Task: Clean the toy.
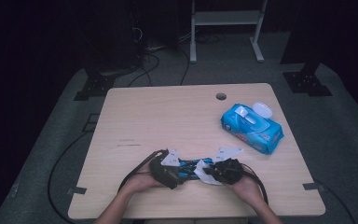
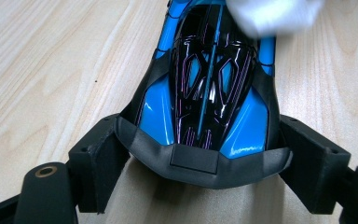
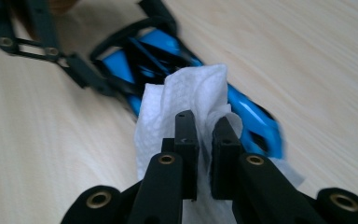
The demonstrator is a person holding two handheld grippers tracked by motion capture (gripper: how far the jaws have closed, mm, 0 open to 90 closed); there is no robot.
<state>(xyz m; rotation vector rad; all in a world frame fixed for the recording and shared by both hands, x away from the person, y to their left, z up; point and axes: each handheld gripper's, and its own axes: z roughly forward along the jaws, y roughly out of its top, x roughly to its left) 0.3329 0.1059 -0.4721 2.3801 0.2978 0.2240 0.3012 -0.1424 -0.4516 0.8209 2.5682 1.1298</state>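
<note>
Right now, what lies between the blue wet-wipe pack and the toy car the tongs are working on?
In the high view, only bare wooden table separates the blue wet-wipe pack from the blue-and-black toy car.

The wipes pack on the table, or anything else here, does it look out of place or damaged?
The wipes pack lies with its lid flipped open, so the wipes may dry. Otherwise nothing stands out: the left claw grips the blue toy car, and the right claw pinches a white wipe against it.
</note>
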